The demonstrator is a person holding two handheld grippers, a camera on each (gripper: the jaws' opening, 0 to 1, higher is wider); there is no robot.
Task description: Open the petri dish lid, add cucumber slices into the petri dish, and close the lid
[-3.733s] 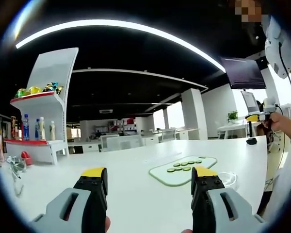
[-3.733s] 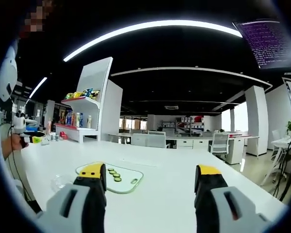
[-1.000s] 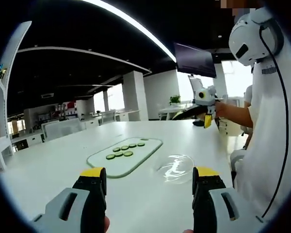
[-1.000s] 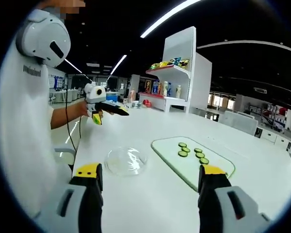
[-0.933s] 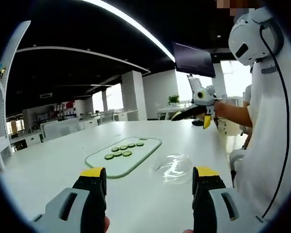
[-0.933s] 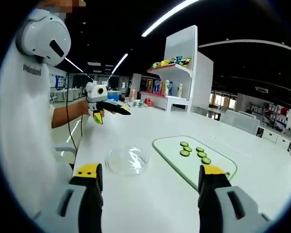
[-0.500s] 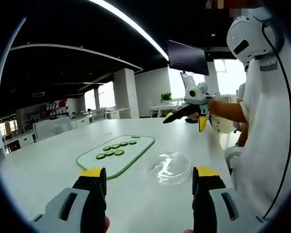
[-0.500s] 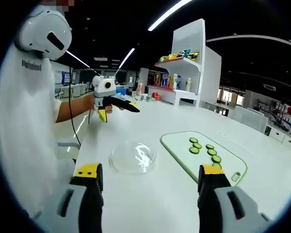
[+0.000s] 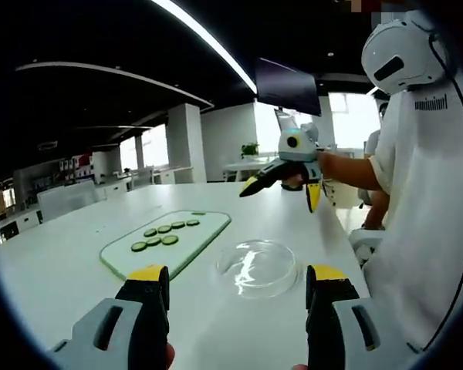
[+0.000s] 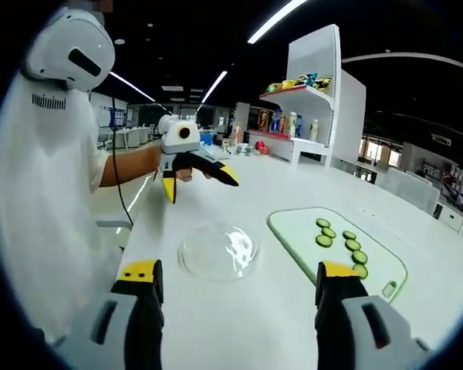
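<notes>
Over the last second both views have swung toward the petri dish [image 9: 258,267], which now sits centre frame on the desk [image 9: 54,262], lid on. Both the left tool [image 9: 238,287] and right tool [image 10: 242,282] stand apart, holding nothing. Cucumber slices [image 9: 163,233] wait on the board [image 9: 193,239] at centre left. Opening the lid looks next.

White table [image 9: 54,254]: petri dish [image 9: 257,267], cutting board [image 9: 166,240].

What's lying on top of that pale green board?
Green cucumber slices lie in two short rows on the cutting board. The right gripper covers the board's near corner.
</notes>
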